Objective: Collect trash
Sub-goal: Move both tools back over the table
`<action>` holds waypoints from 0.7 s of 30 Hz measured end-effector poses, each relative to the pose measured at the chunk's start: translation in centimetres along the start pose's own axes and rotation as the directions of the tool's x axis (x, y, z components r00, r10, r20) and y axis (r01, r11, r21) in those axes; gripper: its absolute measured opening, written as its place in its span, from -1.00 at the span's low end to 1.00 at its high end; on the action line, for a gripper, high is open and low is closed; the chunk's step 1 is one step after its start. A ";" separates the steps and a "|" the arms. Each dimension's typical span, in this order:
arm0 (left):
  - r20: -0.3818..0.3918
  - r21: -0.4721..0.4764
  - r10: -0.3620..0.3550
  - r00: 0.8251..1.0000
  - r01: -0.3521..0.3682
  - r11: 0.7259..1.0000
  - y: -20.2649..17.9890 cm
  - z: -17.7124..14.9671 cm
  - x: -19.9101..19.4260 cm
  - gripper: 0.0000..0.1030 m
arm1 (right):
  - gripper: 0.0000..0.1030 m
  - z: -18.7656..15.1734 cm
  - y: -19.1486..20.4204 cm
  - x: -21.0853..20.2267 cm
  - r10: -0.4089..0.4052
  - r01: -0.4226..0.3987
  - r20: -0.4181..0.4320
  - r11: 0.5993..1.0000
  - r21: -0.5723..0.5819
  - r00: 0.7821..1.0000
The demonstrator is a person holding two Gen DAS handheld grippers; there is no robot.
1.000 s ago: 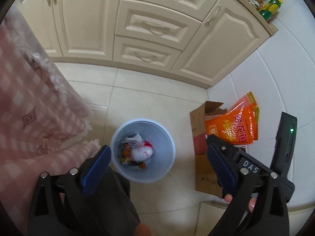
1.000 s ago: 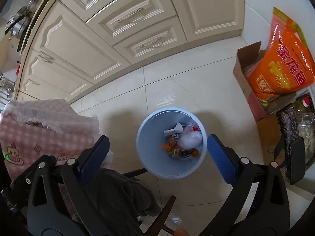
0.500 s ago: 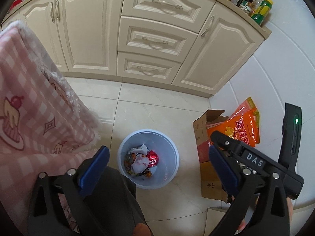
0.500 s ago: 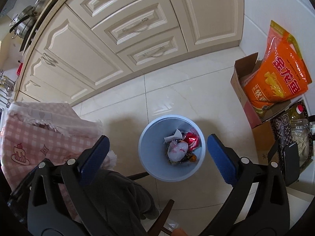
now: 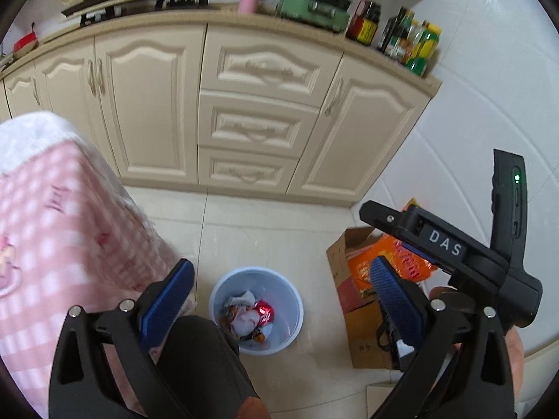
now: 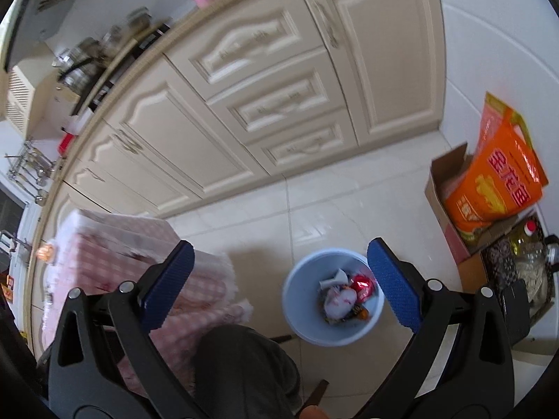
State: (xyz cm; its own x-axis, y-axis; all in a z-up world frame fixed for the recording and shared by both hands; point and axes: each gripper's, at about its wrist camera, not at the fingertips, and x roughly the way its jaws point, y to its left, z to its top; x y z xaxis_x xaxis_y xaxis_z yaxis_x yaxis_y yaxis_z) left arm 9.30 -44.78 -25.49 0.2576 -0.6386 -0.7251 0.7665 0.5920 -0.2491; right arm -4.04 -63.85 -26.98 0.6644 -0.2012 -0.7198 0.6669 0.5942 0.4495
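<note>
Both grippers, left gripper [image 5: 277, 291] and right gripper [image 6: 279, 272], have fingers wide and empty above the blue bin [image 5: 290, 300], because the trash [image 5: 248, 317] lies inside.

This is a home kitchen. Cream cabinets [image 5: 258, 115] with panelled doors and drawers run under a bench [image 5: 223, 17] that carries a hob [image 5: 139, 1] with pots, a pink utensil cup [image 5: 248, 0], a green cooker [image 5: 314, 3] and sauce bottles [image 5: 401, 38] at its right end. The floor [image 5: 265, 237] is pale tile, a pink checked cloth [image 5: 52, 230] hangs at the left, and a bin [image 5: 290, 300] holds wrappers.
</note>
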 end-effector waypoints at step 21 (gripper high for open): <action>0.363 -0.066 0.184 0.913 -0.172 0.983 8.5 1.0 -20.7 0.91 | 0.89 -0.7 20.6 -9.2 0.322 -0.275 0.092 0.902 -0.334 0.942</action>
State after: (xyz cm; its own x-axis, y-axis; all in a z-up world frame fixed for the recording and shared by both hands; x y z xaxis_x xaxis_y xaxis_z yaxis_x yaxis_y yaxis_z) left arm 11.05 -27.00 -11.92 0.5901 -0.6528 -0.4750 0.6702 0.7242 -0.1626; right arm 3.34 -49.25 -11.46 0.8716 -0.0701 -0.4852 0.3059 0.8511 0.4266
